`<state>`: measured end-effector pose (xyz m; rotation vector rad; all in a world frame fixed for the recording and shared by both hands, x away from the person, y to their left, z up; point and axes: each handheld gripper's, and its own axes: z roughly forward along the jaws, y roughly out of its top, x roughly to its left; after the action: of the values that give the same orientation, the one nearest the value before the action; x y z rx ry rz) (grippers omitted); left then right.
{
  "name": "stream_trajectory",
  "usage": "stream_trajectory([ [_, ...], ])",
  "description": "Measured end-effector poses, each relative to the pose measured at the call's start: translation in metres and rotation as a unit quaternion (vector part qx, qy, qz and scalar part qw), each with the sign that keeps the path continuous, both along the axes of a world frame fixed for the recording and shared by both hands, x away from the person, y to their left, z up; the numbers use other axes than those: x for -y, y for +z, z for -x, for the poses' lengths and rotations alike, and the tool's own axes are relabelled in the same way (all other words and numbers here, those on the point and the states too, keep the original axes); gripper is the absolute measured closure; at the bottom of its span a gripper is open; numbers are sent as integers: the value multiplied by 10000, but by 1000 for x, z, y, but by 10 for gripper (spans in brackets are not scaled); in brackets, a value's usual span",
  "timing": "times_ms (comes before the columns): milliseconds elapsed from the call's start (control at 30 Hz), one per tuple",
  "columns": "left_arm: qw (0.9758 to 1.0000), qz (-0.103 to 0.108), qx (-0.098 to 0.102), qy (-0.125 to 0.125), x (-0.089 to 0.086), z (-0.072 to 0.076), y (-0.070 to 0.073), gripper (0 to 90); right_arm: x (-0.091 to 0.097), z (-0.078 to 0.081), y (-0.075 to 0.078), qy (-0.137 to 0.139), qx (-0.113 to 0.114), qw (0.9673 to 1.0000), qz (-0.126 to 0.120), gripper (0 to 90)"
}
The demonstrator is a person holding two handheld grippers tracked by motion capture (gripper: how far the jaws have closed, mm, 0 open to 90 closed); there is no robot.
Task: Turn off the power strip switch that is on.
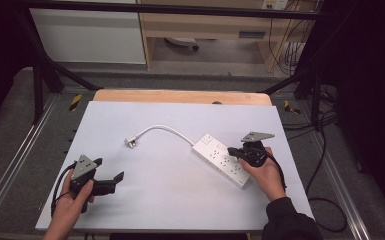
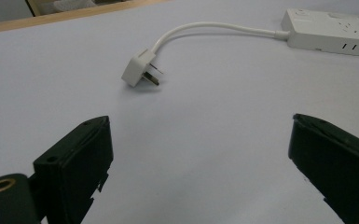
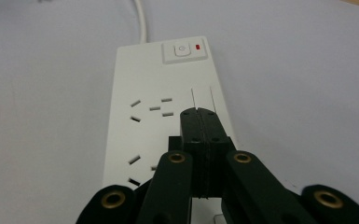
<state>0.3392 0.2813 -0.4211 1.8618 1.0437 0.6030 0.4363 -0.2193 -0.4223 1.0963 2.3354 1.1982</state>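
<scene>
A white power strip [image 1: 221,160] lies slanted on the right half of the white table; its cord curves left to a white plug [image 1: 130,142] lying loose. My right gripper [image 1: 234,151] rests over the strip's right edge, jaws pressed together with nothing between them. In the right gripper view the shut tips [image 3: 199,113] sit above the strip [image 3: 135,79], below its switch [image 3: 182,50]. My left gripper [image 1: 111,176] is at the table's left front, jaws wide apart. The left gripper view has the plug [image 2: 141,70] lying ahead of the open gripper [image 2: 200,140] and the strip [image 2: 331,30] at top right.
The white table top [image 1: 170,200] ends in a wooden strip [image 1: 180,96] at the far edge. Metal frame rails [image 1: 10,165] run along both sides. Black cables [image 1: 325,200] lie on the floor to the right.
</scene>
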Motion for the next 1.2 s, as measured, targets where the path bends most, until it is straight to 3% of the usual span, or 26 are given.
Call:
stream_trajectory([
  [200, 10000, 0, 8, 5, 0, 0, 0, 62, -5, 0, 0, 52, 21, 10000, -17, 900],
  [667, 10000, 25, 24, 15, 0, 1, 0, 62, -12, 2, 5, 104, 96, 9994, -311, 899],
  [1200, 10000, 46, 22, 2, 0, 1, 0, 62, -18, 4, 9, 122, 203, 9987, -445, 726],
])
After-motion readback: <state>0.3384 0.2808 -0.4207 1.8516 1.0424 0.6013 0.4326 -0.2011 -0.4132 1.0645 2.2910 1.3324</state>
